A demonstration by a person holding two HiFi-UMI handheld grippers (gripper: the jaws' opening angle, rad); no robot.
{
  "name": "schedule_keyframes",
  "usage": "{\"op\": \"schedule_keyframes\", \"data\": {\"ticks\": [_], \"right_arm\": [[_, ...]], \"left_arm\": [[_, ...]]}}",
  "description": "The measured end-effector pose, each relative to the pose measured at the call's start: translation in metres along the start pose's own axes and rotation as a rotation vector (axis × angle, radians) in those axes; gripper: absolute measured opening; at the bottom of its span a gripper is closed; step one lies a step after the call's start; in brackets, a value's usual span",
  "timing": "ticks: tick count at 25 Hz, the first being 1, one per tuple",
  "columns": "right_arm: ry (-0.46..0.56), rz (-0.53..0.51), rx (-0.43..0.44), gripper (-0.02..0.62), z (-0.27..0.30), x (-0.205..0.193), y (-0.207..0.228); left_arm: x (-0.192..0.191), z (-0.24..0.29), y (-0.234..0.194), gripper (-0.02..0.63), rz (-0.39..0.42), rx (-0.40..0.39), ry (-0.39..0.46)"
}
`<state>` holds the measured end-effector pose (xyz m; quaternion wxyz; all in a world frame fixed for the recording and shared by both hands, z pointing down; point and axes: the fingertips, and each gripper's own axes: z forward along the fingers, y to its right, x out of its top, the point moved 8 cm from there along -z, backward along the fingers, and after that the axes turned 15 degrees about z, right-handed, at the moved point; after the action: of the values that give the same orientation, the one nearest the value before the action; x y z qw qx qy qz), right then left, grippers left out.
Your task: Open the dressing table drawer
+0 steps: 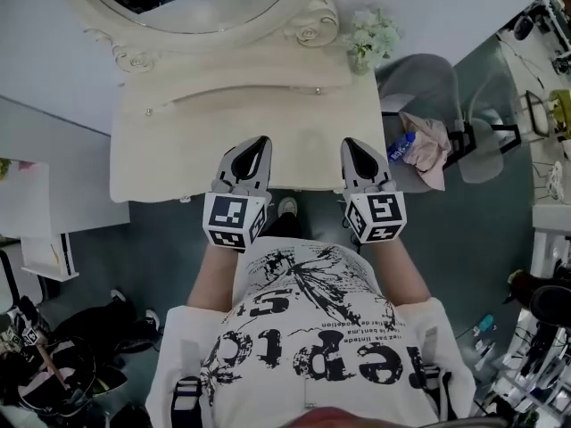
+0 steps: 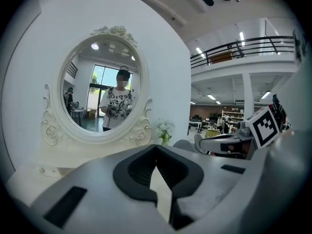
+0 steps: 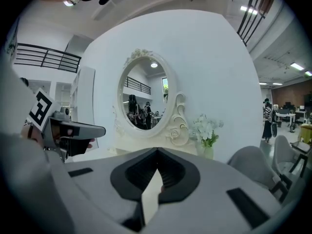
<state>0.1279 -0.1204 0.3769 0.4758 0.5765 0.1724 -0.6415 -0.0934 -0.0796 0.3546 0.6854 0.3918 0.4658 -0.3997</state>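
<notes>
The cream dressing table (image 1: 161, 163) stands against the wall under its oval mirror (image 2: 102, 89). Below the mirror runs a low drawer tier (image 1: 241, 92) with small knobs (image 1: 317, 90). My left gripper (image 1: 260, 141) hovers over the tabletop's front half, its jaws shut with nothing between them. My right gripper (image 1: 349, 143) hovers beside it at the same depth, also shut and empty. Both point toward the mirror. In the gripper views the left gripper's tips (image 2: 156, 147) and the right gripper's tips (image 3: 157, 150) meet. The table's front face is hidden from above.
A vase of pale flowers (image 1: 370, 38) sits on the table's right back corner. A grey chair (image 1: 428, 87) with a cloth and a blue bottle (image 1: 401, 145) stands to the right. A white cabinet (image 1: 45, 212) is at the left, bags (image 1: 53, 364) on the floor.
</notes>
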Motion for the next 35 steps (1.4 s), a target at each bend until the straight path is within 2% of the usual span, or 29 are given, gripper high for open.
{"op": "schedule_keyframes", "data": {"ticks": [4,8,15,24,25,27,35], "right_arm": [[0.011,-0.003,-0.025,0.014,0.045,0.014,0.006],[-0.012,-0.006,-0.051,0.012,0.084,0.006,0.022],[-0.093,0.010,-0.033,0.014,0.140,-0.022,0.044],[-0.275,-0.031,-0.048,0.019,0.204,-0.090,0.087],[-0.290,-0.027,-0.055,0.038,0.210,-0.096,0.091],[-0.320,-0.001,-0.067,0.147,0.220,-0.106,0.100],[-0.287,0.102,-0.125,0.143,0.250,-0.104,0.115]], "left_arm": [[0.005,0.033,-0.038,0.018,0.015,-0.004,0.008],[-0.008,0.064,-0.059,0.018,-0.003,-0.007,0.009],[-0.039,0.091,-0.074,0.018,-0.061,-0.012,-0.012],[-0.090,0.113,-0.068,0.020,-0.128,0.003,-0.103],[-0.095,0.115,-0.067,0.018,-0.131,0.004,-0.118],[-0.103,0.118,-0.064,0.018,-0.138,0.008,-0.144],[-0.120,0.128,-0.056,0.018,-0.143,0.017,-0.193]]}}
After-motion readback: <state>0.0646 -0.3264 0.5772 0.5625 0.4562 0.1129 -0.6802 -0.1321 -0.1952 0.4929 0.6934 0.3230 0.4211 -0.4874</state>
